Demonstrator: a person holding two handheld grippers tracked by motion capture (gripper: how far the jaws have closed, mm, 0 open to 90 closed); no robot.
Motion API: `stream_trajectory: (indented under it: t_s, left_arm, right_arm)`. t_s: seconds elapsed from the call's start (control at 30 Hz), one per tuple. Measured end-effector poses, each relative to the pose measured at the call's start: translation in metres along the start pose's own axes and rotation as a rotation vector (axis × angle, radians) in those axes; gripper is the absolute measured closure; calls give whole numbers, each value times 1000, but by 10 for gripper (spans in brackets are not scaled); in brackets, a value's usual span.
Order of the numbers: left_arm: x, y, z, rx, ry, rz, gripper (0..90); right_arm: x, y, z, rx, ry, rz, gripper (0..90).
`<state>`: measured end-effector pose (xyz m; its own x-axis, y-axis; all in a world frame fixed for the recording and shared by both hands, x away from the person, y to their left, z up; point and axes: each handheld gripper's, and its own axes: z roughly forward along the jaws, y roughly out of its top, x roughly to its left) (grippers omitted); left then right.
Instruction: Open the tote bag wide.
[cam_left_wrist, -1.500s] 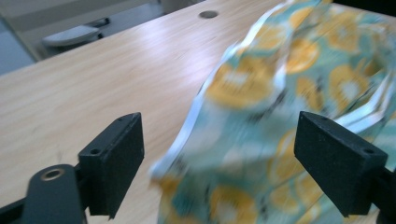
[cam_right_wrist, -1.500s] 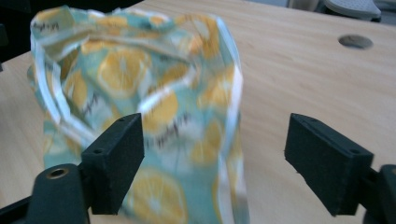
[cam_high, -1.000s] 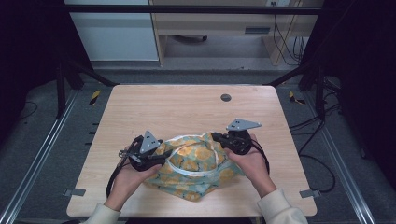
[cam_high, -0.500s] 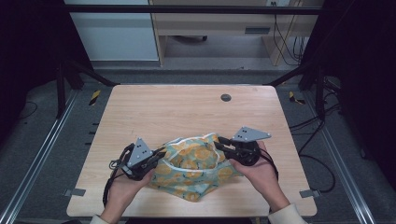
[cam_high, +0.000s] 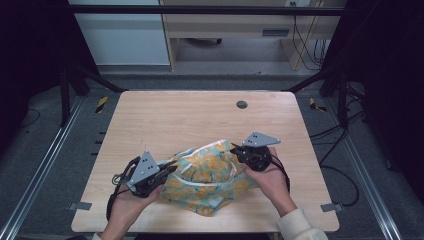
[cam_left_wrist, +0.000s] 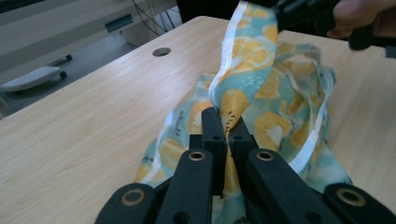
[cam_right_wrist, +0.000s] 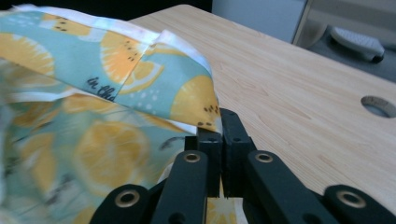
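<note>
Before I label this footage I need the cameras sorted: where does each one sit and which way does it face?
High view: above the person's side, looking forward and down on the table; forearms, both hands, left gripper, right gripper.
Left gripper view: on the left gripper, looking along shut jaws pinching the lemon-print cloth; the other hand beyond.
Right gripper view: on the right gripper, jaws pinching a cloth corner.
All share the cloth and the table's round hole.

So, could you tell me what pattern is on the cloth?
Orange citrus slices on teal, white-edged cloth; clearest in the left gripper view.
</note>
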<state>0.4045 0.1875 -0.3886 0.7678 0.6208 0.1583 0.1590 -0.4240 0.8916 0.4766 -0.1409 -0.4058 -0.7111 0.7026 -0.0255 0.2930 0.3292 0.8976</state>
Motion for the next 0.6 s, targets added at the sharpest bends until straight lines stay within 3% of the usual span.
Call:
stream_trajectory:
  t_s: [0.17,0.23,0.27,0.37,0.43,0.5,0.6]
  left_arm:
    - [-9,-21,-6,15,-36,22,900]
    - [-11,-26,-6,23,-45,22,899]
    - [-16,-35,-5,41,-49,30,898]
    - [-19,-44,-5,68,-58,46,893]
    - [-22,-61,-3,129,-65,78,869]
    - [-21,-72,-1,156,-78,65,810]
    - [-20,-79,0,181,-64,46,679]
  right_arm:
    - [26,-15,-39,-64,51,-14,896]
    - [31,-19,-45,-64,65,-18,895]
    - [42,-30,-52,-49,90,-29,895]
    - [51,-40,-54,-25,117,-35,895]
    - [62,-57,-53,22,155,-49,894]
    - [67,-66,-50,53,184,-54,893]
    - [72,-75,-45,101,210,-60,891]
